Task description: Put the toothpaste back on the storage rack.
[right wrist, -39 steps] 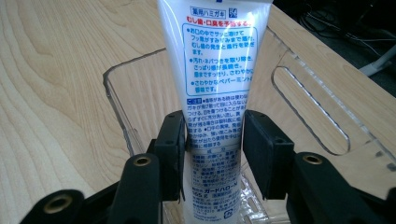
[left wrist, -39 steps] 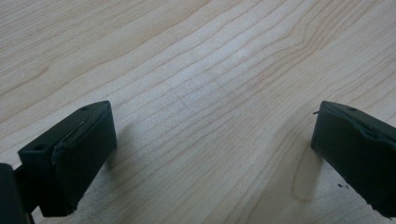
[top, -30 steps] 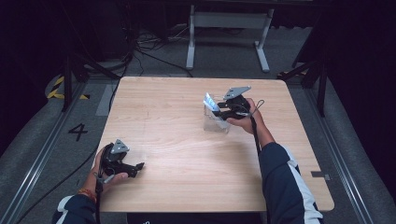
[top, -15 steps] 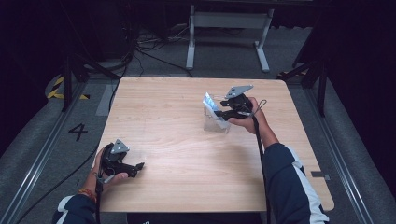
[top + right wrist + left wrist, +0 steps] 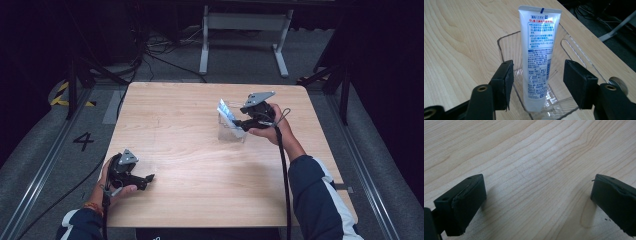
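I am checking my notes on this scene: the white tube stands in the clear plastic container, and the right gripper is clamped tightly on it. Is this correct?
Not quite. The right gripper is not clamped: the right gripper view shows a gap on each side of the white tube, the jaws having just been opening. The tube does stand in the clear plastic container.

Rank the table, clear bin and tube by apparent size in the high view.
1. Table, by far the largest.
2. Clear bin.
3. Tube, partly inside the bin, so only its upper part shows; likely smallest.
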The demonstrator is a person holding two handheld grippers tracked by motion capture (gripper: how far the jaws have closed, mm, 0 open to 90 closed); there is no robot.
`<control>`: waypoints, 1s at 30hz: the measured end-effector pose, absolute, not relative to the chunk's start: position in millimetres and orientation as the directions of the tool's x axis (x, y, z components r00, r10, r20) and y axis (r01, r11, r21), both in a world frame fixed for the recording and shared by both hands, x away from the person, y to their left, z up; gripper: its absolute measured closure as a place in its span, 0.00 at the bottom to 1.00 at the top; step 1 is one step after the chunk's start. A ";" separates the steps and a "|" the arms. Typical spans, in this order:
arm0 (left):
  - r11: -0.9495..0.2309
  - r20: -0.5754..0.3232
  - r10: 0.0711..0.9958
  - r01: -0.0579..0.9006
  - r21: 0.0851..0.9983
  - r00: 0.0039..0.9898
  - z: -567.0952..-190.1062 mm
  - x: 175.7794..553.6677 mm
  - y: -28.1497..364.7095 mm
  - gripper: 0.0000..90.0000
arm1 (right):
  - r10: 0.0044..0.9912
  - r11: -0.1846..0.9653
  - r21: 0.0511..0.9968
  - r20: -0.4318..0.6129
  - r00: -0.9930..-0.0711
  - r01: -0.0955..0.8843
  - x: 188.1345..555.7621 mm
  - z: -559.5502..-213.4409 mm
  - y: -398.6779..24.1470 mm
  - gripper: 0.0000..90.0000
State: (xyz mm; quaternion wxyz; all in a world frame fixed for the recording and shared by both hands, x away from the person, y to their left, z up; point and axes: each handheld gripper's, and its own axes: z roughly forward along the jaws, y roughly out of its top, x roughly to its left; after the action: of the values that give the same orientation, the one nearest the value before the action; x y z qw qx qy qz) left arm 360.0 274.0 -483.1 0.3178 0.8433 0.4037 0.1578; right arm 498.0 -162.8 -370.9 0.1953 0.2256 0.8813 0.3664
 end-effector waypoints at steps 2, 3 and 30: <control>-0.472 0.010 0.781 0.581 0.663 0.624 -483.0 360.0 274.0 0.01 | 0.544 0.633 0.731 -0.185 -0.819 0.255 495.5 -368.8 -163.9 0.45; -0.472 0.010 0.781 0.580 0.663 0.624 -483.0 360.0 274.0 0.01 | 0.546 0.631 0.732 -0.185 -0.817 0.256 494.2 -367.9 -164.7 0.44; -0.471 0.010 0.783 0.582 0.663 0.622 -483.0 359.7 273.9 0.01 | 0.592 0.643 0.720 -0.251 -0.766 0.261 451.3 -363.4 -195.5 0.32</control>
State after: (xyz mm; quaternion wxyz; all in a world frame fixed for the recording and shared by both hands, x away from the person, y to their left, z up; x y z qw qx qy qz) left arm 359.7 273.9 -483.0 0.3175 0.8428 0.4047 0.1583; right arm 451.3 -195.5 -363.4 0.2398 0.2437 0.8741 0.3451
